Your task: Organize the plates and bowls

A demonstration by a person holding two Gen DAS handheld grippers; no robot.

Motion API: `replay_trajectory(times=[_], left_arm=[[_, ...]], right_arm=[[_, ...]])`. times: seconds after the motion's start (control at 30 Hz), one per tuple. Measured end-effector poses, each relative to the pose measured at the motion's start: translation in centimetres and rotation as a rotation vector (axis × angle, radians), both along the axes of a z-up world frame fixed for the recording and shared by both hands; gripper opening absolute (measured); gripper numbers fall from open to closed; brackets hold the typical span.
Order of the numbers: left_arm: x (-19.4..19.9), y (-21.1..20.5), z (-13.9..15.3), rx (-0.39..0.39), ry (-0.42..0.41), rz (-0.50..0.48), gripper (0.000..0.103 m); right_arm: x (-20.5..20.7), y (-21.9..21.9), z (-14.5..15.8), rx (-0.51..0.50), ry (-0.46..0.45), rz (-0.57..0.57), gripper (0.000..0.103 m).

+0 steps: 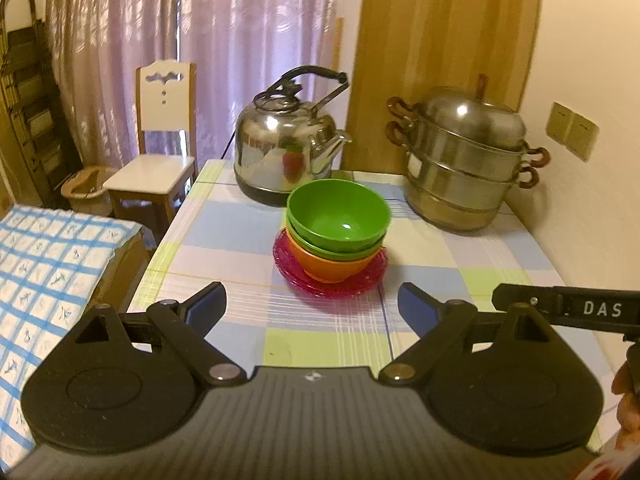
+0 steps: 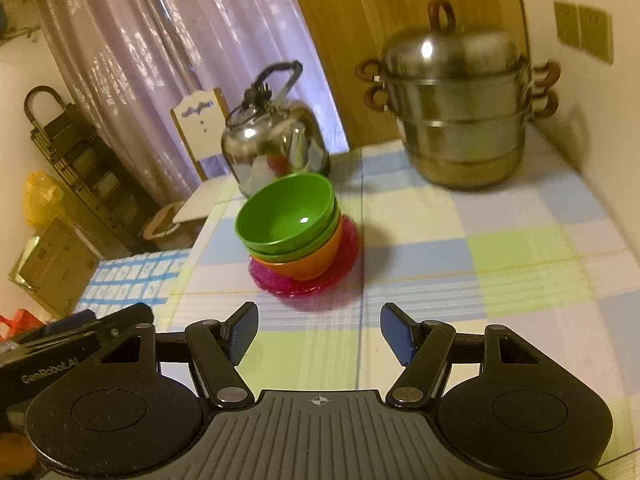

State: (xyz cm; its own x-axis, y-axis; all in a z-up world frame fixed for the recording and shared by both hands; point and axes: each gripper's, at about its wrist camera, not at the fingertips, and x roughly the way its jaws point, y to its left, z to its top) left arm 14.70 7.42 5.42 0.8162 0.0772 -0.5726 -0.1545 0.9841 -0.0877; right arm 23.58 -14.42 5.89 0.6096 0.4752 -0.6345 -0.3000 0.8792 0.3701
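A stack stands on the checked tablecloth: two green bowls (image 1: 339, 216) nested in an orange bowl (image 1: 328, 266), all on a pink ribbed plate (image 1: 288, 270). In the right wrist view the same green bowls (image 2: 286, 212), orange bowl (image 2: 308, 264) and pink plate (image 2: 316, 286) lie ahead and slightly left. My left gripper (image 1: 312, 306) is open and empty, short of the stack. My right gripper (image 2: 318, 330) is also open with nothing between its blue pads, likewise short of the stack. The right gripper's body (image 1: 568, 310) shows at the left view's right edge.
A steel kettle (image 1: 286, 148) stands behind the stack, a tiered steel steamer pot (image 1: 464, 160) at the back right by the wall. A white chair (image 1: 160, 152) and a blue-checked cloth (image 1: 44, 280) lie left of the table (image 1: 480, 264).
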Motion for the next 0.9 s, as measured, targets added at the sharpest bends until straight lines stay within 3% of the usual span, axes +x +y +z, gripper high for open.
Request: replay_trajectory(times=[0.17, 0.3, 0.6, 0.9], left_arm=[[-2.5, -0.8, -0.8, -0.011, 0.005, -0.017, 0.092], [-4.2, -1.1, -2.2, -0.016, 0.018, -0.006, 0.092], [-6.1, -1.2, -4.9, -0.012, 0.047, 0.011, 0.092], [-7.7, -1.7, -4.7, -0.024, 0.058, 0.013, 0.091]], right_arm=[[-3.6, -0.3, -0.5, -0.055, -0.113, -0.011, 0.068], [-6.0, -1.1, -1.8, -0.075, -0.146, -0.020, 0.068], [-8.4, -2.1, -3.1, -0.087, -0.144, -0.024, 0.068], [-10.8, -1.9, -4.8, -0.121, -0.119, -0.012, 0.068]])
